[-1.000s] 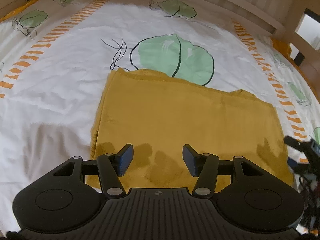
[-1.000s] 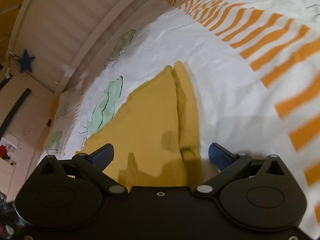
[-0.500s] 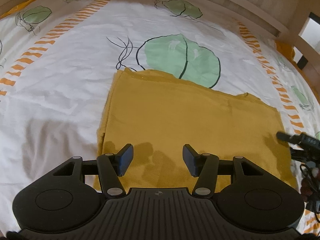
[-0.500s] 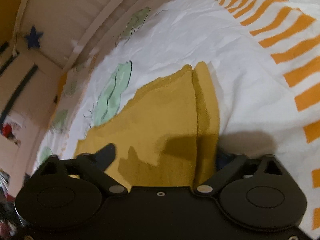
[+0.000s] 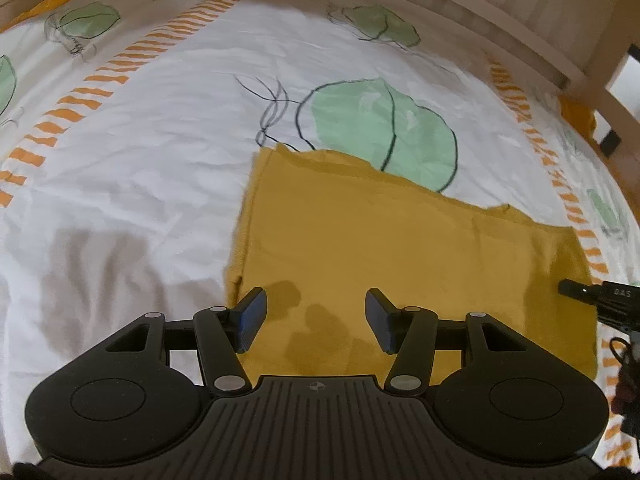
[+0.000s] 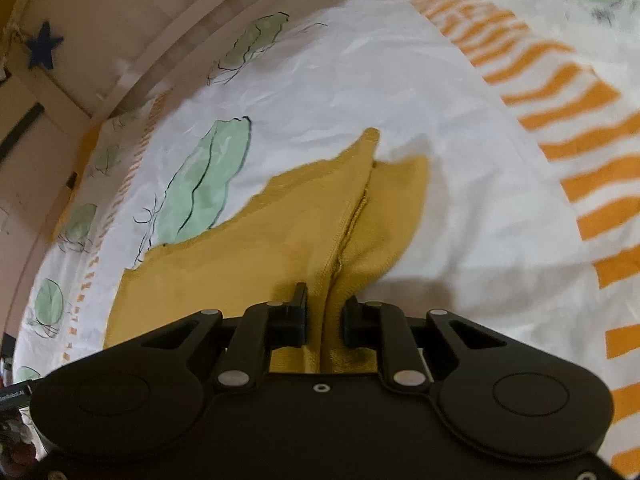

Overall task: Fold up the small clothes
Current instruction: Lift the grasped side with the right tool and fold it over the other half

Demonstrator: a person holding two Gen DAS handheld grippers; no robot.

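Note:
A mustard-yellow garment (image 5: pixel 400 248) lies flat on the bed sheet, folded into a rough rectangle. My left gripper (image 5: pixel 314 320) is open and empty, hovering over the garment's near left edge. My right gripper (image 6: pixel 325 314) is shut on the garment (image 6: pixel 280 240) at its right edge, with a fold of yellow cloth pinched between the fingers. The right gripper also shows at the far right of the left wrist view (image 5: pixel 600 300).
The white bed sheet (image 5: pixel 140 152) has green leaf prints and orange dashed stripes. A wooden slatted bed rail (image 5: pixel 500 12) runs along the far side. A blue star (image 6: pixel 42 46) hangs on the wall beyond the rail.
My right gripper has closed from wide open onto the garment's right edge. My left gripper has drifted slightly left and stayed open.

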